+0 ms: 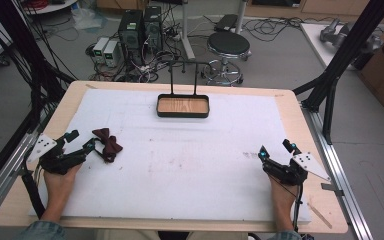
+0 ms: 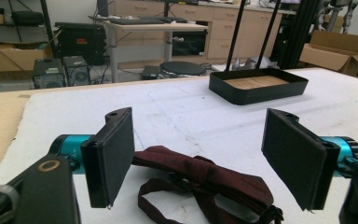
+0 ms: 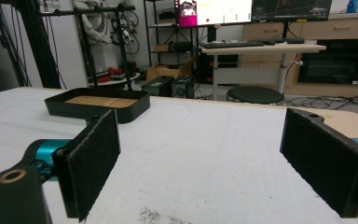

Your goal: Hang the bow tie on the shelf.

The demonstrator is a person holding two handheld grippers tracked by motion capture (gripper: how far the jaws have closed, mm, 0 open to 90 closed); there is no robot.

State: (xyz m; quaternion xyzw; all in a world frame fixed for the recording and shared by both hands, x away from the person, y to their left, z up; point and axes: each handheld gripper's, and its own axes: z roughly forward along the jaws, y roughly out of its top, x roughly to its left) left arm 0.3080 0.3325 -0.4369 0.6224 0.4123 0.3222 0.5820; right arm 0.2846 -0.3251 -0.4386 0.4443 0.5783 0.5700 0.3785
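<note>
A dark red bow tie [image 1: 107,144] lies on the white mat at the left. My left gripper [image 1: 81,140] is open just left of it, one jaw tip near the tie's lower edge. In the left gripper view the bow tie [image 2: 205,184] with its strap lies on the mat between and just beyond the two open pads [image 2: 114,154]. My right gripper [image 1: 277,148] rests open on the mat at the right, far from the tie, with nothing between its pads [image 3: 95,163]. A black tray with a wooden floor [image 1: 183,105] stands at the back middle.
A thin black T-shaped stand [image 1: 183,75] rises behind the tray. The white mat [image 1: 180,160] covers most of the wooden table. A black frame post [image 1: 347,50] stands at the table's right rear. A stool and computers sit on the floor beyond.
</note>
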